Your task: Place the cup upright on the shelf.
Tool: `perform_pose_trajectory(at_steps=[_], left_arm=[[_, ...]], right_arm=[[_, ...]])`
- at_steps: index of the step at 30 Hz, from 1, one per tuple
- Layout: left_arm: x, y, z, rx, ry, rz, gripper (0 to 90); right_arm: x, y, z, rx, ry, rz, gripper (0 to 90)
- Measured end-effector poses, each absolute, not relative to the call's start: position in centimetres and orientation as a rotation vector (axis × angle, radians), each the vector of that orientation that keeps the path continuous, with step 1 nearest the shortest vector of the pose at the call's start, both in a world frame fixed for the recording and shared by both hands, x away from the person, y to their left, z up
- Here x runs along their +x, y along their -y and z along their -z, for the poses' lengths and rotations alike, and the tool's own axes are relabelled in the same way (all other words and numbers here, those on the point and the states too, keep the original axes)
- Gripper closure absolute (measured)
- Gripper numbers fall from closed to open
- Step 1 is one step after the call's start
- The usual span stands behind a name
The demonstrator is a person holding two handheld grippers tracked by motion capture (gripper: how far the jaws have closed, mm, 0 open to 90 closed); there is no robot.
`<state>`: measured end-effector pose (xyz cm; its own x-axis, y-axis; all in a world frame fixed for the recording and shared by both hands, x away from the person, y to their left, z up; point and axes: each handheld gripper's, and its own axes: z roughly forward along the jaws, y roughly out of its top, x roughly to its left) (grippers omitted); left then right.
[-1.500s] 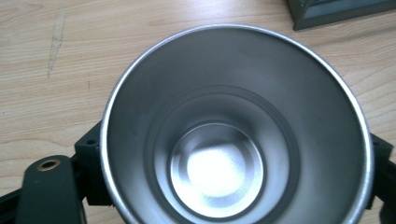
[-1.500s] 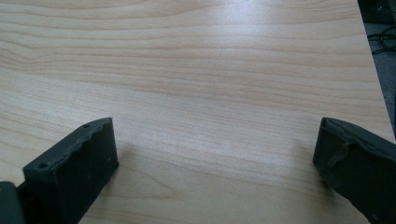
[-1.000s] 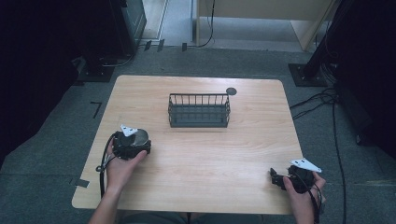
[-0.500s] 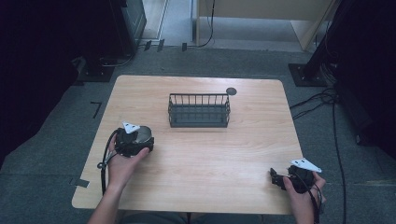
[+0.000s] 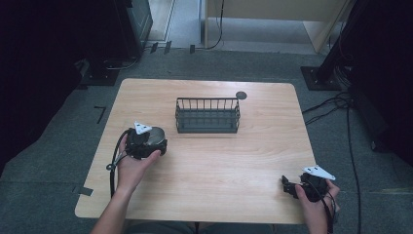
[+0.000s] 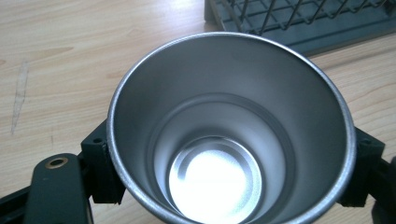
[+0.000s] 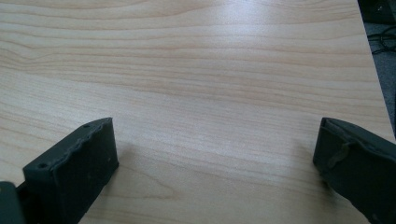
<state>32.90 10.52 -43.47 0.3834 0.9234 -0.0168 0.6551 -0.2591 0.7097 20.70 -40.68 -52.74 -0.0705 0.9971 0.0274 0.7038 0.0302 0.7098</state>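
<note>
Left gripper (image 5: 155,144) clamped on steel cup (image 6: 229,135), near-left of the wire basket (image 5: 208,116), cup's base cut off, right gripper (image 5: 288,186) spread wide over bare table (image 7: 210,70), near-right of basket, fingertips cropped

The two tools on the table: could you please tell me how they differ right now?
The left tool is shut on a metal cup, its jaws pressing the cup's sides; the right tool is open with bare table between its jaws. The left one sits near the wire basket; the right one sits at the table's near right corner. Both are hand-held, with a grey plate on top.
</note>
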Motion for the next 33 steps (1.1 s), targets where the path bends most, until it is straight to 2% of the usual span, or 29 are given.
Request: perform_pose_trajectory(at_steps=[33], left_arm=[[35.1, -6.7, 39.1, 2.009, -1.235, -0.498, 18.9]], right_arm=[[20.7, 40.7, 52.7, 1.721, -1.826, -0.788, 0.0]])
